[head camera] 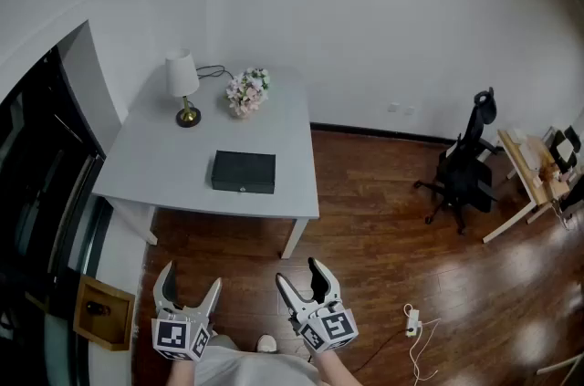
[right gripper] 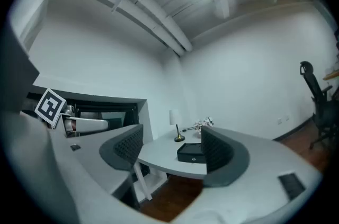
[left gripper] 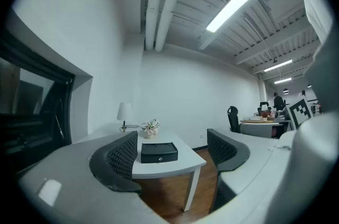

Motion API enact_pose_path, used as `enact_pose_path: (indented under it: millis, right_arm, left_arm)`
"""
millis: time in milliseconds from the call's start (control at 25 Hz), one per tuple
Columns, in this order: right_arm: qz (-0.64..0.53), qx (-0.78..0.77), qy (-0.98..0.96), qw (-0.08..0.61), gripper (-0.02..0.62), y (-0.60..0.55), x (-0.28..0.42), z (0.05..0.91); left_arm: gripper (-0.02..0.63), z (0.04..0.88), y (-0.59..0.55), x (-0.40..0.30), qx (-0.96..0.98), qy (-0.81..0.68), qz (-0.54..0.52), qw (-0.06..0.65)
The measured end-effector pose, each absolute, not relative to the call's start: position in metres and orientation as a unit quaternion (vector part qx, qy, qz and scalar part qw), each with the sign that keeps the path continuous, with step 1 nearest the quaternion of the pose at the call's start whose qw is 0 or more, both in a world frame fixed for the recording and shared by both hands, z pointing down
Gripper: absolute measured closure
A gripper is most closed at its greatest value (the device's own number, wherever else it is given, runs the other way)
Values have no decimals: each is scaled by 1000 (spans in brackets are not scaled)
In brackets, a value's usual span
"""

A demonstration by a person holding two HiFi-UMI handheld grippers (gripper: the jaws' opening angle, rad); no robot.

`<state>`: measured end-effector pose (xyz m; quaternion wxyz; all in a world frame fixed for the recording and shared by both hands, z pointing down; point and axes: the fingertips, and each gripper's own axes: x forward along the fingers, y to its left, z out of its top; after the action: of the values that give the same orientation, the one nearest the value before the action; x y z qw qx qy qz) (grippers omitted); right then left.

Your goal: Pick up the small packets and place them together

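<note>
While both tools hang level in front of me, the left gripper (head camera: 190,279) and the right gripper (head camera: 298,275) each have their jaws spread apart with nothing between the pads; each gripper's own view shows only the room through the gap.

Bare wooden floor (head camera: 383,256) lies between me and the table (head camera: 164,156), so nothing is within reach yet. On the table's near half sits a closed black box (head camera: 244,172), its long axis running along the near edge, crosswise to my line of approach. It lies straight ahead and about midway between the two grippers, so neither hand is clearly nearer.

No small packets show in any view. They may be inside that box, but I cannot tell.

From above, the head view gives me only the plain lid and the bare tabletop around it. The left gripper view frames the box squarely between its jaws and shows a small round fitting on its front face. In the right gripper view, one jaw half covers the box.

Behind it, near the wall, stand a lamp (head camera: 183,85) and flowers (head camera: 247,90). An office chair (head camera: 465,170) stands well off to the right.
</note>
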<state>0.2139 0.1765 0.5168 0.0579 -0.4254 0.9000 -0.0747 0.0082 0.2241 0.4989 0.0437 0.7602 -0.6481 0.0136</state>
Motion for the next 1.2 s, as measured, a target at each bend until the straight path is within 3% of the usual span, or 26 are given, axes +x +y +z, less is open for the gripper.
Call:
enact_pose_path:
  millis: [440, 1200]
  right_arm:
    - [-84, -418, 904, 40, 256, 142, 191, 530]
    - [-53, -461, 886, 1, 258, 0, 108, 505]
  left_arm:
    - [209, 515, 186, -7, 763, -643, 10, 64]
    - [211, 517, 10, -79, 815, -576, 1, 67]
